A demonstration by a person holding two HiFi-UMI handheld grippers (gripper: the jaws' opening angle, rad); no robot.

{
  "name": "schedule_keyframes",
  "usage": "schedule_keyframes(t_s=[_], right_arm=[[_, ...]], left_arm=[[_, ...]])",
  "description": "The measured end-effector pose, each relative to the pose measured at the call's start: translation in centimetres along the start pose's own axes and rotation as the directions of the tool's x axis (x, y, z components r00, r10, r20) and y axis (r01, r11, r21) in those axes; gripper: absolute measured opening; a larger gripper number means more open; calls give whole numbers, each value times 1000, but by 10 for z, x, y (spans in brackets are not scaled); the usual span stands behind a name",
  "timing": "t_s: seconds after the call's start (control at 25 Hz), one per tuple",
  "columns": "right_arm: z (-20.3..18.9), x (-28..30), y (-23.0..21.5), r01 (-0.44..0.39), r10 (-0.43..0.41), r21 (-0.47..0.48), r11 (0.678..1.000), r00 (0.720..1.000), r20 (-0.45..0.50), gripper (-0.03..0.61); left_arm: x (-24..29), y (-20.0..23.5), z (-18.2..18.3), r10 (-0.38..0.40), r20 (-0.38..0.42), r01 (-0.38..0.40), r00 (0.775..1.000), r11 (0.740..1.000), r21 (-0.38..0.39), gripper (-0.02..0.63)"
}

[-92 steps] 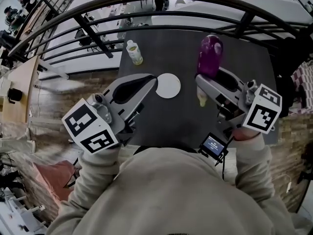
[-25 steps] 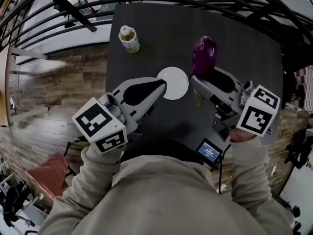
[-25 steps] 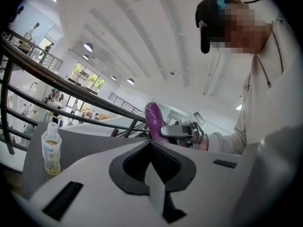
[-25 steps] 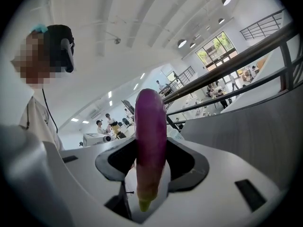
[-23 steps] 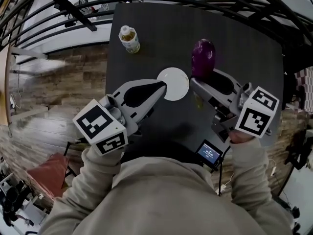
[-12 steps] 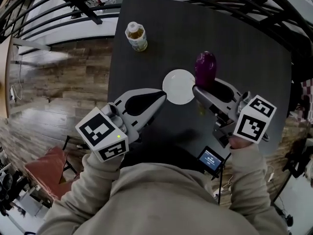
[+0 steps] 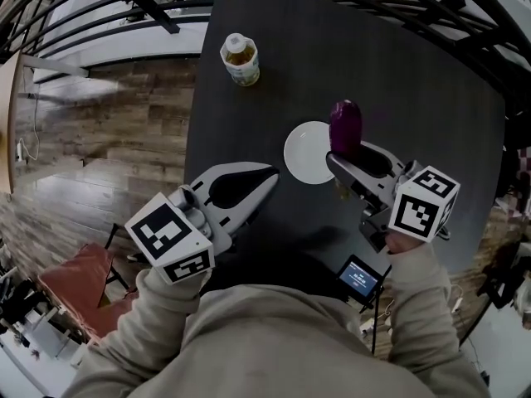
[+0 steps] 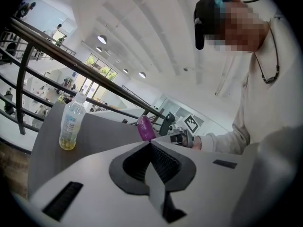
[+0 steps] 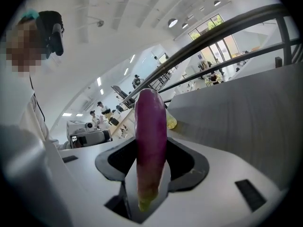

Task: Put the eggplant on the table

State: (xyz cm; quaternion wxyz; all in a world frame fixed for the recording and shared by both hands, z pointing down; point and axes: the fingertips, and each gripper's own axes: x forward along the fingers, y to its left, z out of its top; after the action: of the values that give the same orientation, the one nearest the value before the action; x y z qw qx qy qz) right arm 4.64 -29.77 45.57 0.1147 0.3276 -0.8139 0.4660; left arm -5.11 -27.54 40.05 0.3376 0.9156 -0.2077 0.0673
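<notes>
The eggplant [image 7: 344,127], clamped in the right gripper [image 7: 343,157] above the middle of the counter [image 7: 431,73] just beside the plate [image 7: 305,154], should be lowered onto bare counter toward the right edge before the jaws part, while the left gripper [image 7: 267,175] hangs closed and empty.

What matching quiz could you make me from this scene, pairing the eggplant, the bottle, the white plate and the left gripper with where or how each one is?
Things:
1. eggplant
2. bottle
3. white plate
4. left gripper

Places or states:
A. jaws shut, nothing between them
B. stands upright near the far left corner of the table
C. clamped in the right gripper
D. lies flat on the table between the tips of the two grippers

Pairs: 1-C, 2-B, 3-D, 4-A
</notes>
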Motion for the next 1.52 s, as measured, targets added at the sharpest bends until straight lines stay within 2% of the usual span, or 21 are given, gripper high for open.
schedule_keyframes(t_s=[0.56,1.16,1.52], right_arm=[[-37,25,-39,50,-46,34,998,994,-102,204],[-68,58,-73,104,-94,39,994,973,-209,204],[-78,73,-83,145,-145,-18,989,956,-257,204]], left_arm=[[-8,19,-24,31,11,-31,999,998,-53,6],[-25,33,-32,70,24,-67,997,994,-81,6],[-24,33,-42,62,10,-61,998,994,-86,6]])
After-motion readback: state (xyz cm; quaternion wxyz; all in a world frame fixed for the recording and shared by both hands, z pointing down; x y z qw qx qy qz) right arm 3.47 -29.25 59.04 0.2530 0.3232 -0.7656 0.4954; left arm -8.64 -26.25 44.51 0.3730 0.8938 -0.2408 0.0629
